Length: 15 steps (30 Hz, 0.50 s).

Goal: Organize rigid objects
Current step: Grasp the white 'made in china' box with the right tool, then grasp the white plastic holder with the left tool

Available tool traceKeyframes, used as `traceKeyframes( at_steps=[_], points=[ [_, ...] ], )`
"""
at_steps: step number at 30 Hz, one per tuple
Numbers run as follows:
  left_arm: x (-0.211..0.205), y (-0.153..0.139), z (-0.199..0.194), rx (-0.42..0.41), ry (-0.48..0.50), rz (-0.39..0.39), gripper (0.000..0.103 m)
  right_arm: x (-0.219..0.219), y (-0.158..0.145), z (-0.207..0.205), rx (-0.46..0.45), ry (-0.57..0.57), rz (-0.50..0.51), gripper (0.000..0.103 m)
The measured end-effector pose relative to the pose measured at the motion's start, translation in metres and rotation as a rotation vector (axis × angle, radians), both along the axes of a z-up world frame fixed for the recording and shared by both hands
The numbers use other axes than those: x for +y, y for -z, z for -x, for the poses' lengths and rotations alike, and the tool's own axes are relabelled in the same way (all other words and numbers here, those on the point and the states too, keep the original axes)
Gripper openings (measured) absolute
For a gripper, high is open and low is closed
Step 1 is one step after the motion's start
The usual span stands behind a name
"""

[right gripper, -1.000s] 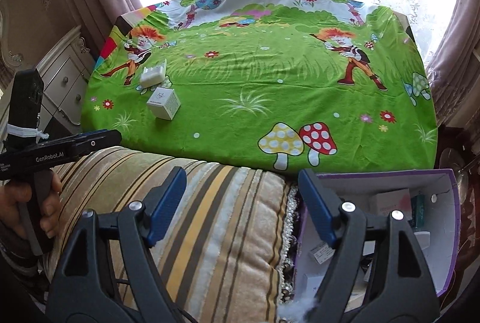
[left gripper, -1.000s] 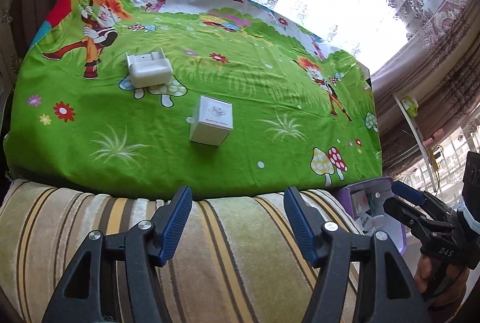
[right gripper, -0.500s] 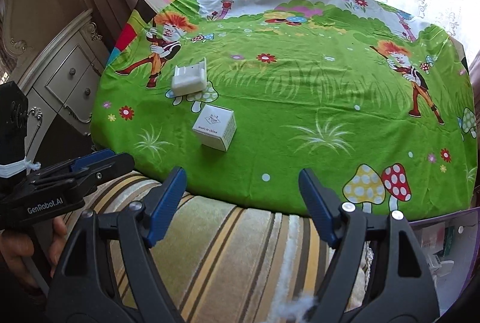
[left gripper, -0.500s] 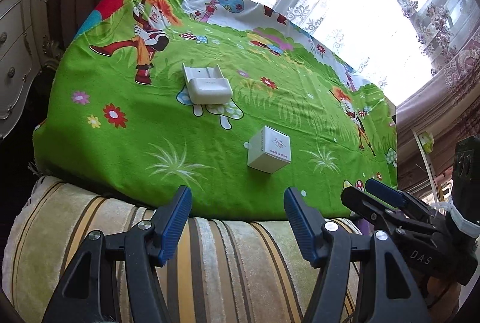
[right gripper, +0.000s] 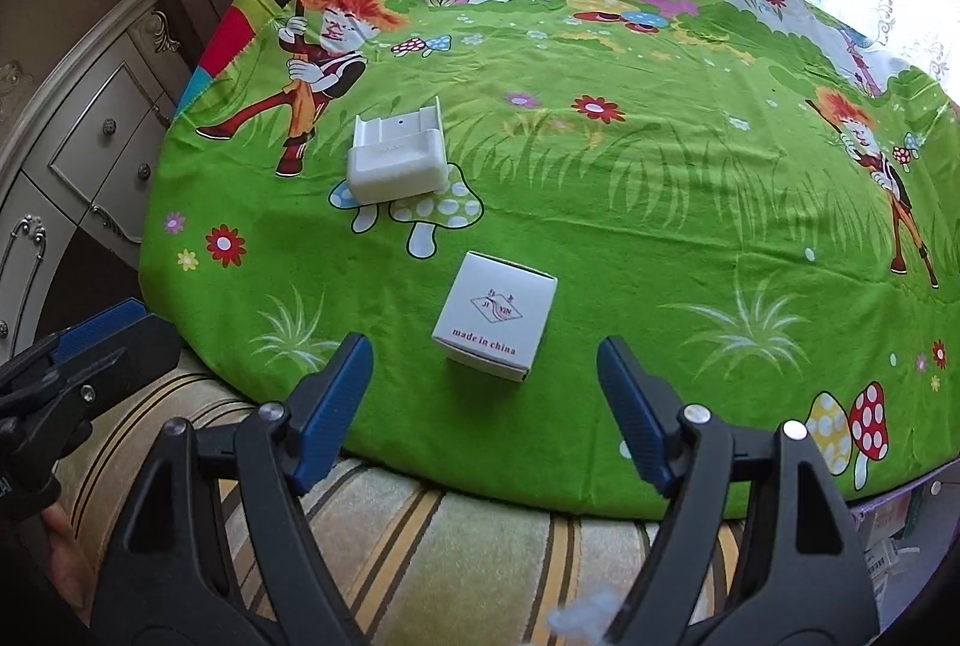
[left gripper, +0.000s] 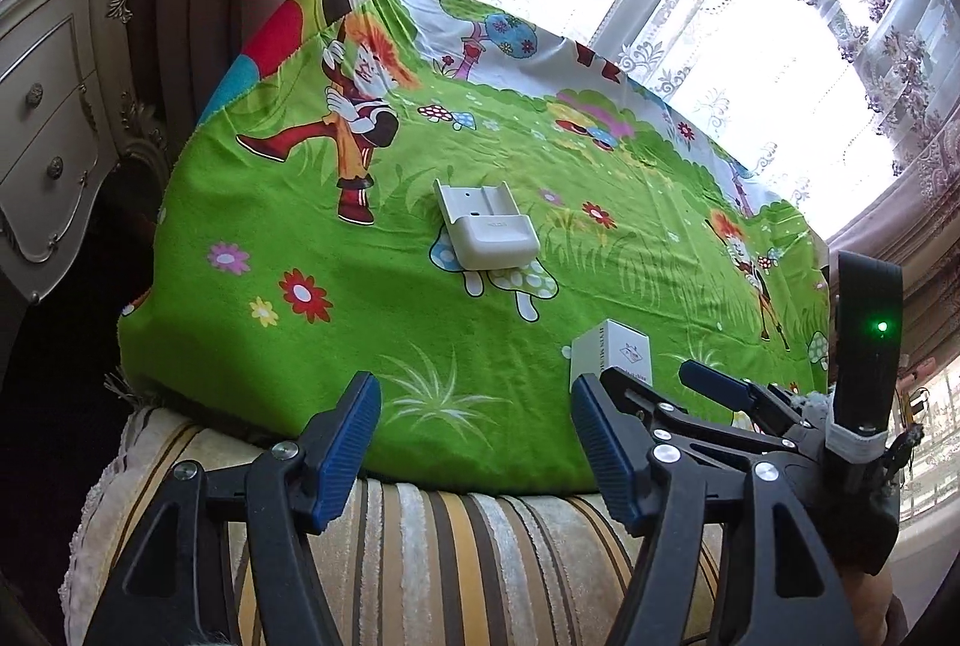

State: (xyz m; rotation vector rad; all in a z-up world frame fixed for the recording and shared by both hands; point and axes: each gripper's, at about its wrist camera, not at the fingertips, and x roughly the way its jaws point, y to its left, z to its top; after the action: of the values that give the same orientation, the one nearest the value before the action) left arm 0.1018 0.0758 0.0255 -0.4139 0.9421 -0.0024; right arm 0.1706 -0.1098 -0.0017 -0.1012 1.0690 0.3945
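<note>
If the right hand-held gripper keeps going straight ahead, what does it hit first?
Most likely the small white box, which lies centred between the open fingers of the right hand-held gripper, just ahead on the green cloth. Depth is uncertain.

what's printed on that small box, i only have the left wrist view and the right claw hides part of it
observer: The right wrist view shows the box top whole: a red and blue logo above "made in china".
operator: is the right claw lined up on it
observer: Yes, the right claw is open and the box sits centred just ahead of its tips, untouched.
operator: where could it go, i see no container
observer: A purple bin peeks out below the table edge at the lower right of the right wrist view, with small items inside.
</note>
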Motion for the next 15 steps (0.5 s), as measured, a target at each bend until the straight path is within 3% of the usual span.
traceKeyframes(
  at_steps=[7, 9, 11, 15],
  points=[
    [0.003, 0.006, -0.021, 0.028, -0.007, -0.009, 0.07, -0.001, 0.015, -0.018, 0.012, 0.032, 0.011, 0.069],
    [0.002, 0.007, -0.03, 0.035, -0.005, -0.016, 0.074, -0.002, 0.019, -0.022, 0.011, 0.03, 0.02, 0.062],
    [-0.002, 0.009, -0.04, 0.042, 0.001, -0.035, 0.078, -0.006, 0.024, -0.026, 0.023, 0.034, 0.031, 0.045],
    [-0.01, 0.016, -0.061, 0.078, 0.01, -0.062, 0.082, -0.015, 0.025, -0.03, -0.005, 0.041, 0.048, 0.045]
  ],
)
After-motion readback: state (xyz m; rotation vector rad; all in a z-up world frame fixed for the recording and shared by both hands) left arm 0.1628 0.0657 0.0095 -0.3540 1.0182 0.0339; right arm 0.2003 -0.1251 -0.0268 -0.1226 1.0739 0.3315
